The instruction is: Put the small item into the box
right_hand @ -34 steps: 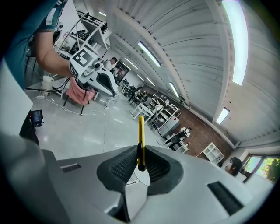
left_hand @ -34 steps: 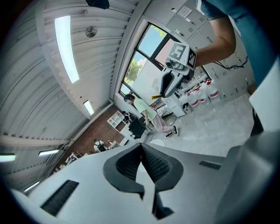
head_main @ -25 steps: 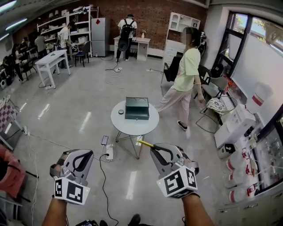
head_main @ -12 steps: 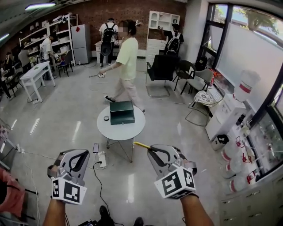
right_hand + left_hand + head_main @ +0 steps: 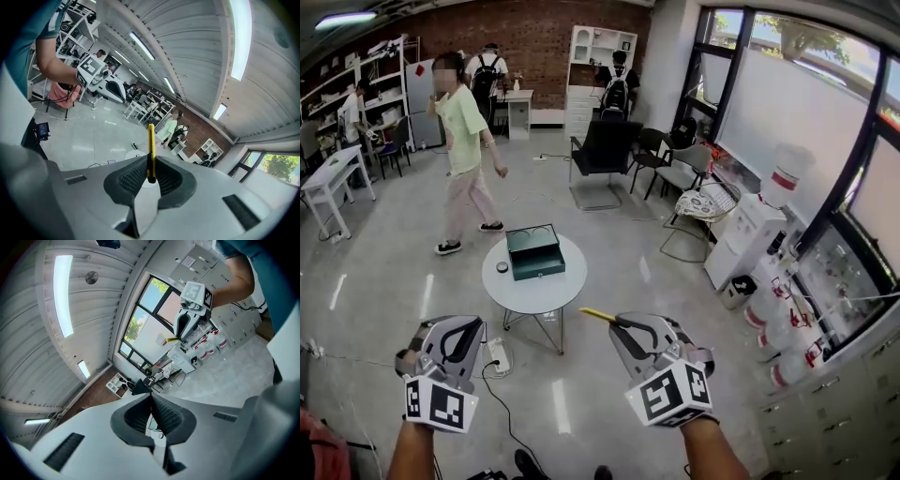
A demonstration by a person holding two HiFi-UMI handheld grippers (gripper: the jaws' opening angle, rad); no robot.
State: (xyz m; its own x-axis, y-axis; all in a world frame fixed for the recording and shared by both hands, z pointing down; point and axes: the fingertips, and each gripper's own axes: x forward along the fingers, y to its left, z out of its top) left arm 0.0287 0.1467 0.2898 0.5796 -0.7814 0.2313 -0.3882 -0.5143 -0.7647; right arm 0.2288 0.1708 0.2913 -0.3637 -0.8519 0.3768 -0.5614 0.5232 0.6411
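A dark green open box (image 5: pixel 534 251) lies on a small round white table (image 5: pixel 546 292) some way ahead. A small dark round item (image 5: pixel 502 267) sits on the table left of the box. My right gripper (image 5: pixel 617 324) is held low, well short of the table, shut on a thin yellow strip (image 5: pixel 598 316) that sticks out past its jaws. In the right gripper view the yellow strip (image 5: pixel 151 149) stands clamped between the pads. My left gripper (image 5: pixel 457 330) is shut with nothing between its jaws; the left gripper view points up at ceiling and windows.
A person in a pale green shirt (image 5: pixel 464 122) walks behind the table at the left. A power strip (image 5: pixel 497 354) and cable lie on the floor near the table's legs. Chairs (image 5: pixel 602 150) and a water dispenser (image 5: pixel 750 234) stand at the right.
The head view has swung, so the table and box now sit further left. The person in green walked from right to left behind the table. Both grippers stay as they were.
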